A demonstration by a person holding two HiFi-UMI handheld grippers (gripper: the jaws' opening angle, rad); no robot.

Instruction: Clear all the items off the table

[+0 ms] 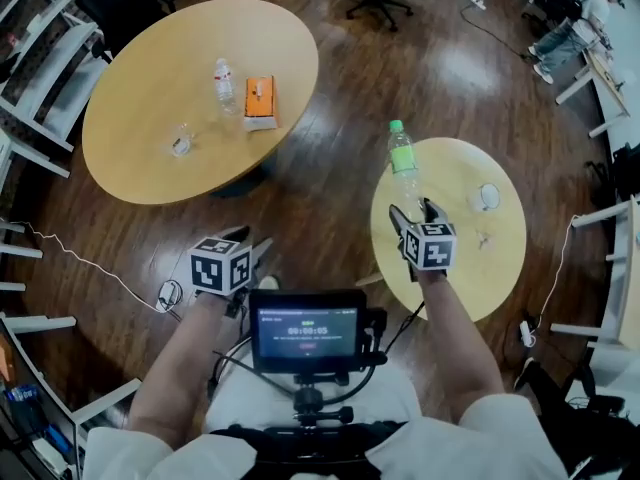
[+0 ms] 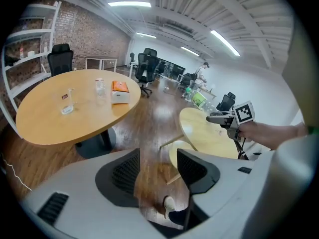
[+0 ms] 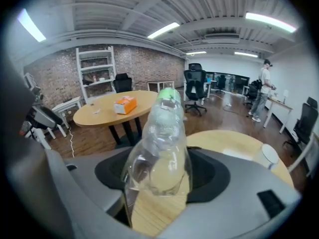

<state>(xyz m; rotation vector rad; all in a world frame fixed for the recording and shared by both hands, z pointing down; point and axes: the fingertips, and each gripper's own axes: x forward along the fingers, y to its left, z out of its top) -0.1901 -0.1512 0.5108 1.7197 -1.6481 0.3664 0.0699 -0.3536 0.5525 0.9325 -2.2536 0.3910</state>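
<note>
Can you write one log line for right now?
right gripper: shut on green-capped bottle, over small table | left gripper: open, empty

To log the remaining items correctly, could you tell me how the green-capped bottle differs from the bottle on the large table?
The green-capped bottle is gripped near its base by the right claw, over the small round table; the other bottle stands free on the large table beside an orange box. The other bottle's cap is white, the green-capped bottle's green. Both are clear plastic bottles.
</note>
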